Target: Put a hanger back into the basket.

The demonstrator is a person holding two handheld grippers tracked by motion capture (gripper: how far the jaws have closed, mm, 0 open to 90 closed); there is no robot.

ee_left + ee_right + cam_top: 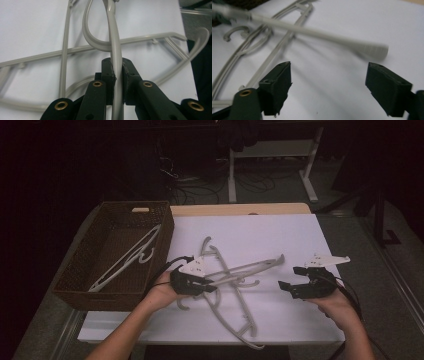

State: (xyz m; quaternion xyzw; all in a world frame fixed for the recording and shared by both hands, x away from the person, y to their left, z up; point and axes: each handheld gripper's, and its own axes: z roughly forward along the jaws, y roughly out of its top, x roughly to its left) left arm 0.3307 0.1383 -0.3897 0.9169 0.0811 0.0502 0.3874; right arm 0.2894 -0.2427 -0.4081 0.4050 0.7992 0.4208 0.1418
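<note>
In the wicker basket (75, 280), one pale hanger (127, 258).

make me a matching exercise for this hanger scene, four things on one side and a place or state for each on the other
Things:
1. left gripper
2. right gripper
3. white hanger
4. wicker basket

Places or states:
A. lies inside the basket
B. jaws apart, nothing between them
C. stands at the table's left side
D. clamped on a grey hanger

Pairs: 1-D, 2-B, 3-A, 4-C

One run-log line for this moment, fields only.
left claw: shut on grey hanger | right claw: open, nothing between | basket: one white hanger inside
</note>
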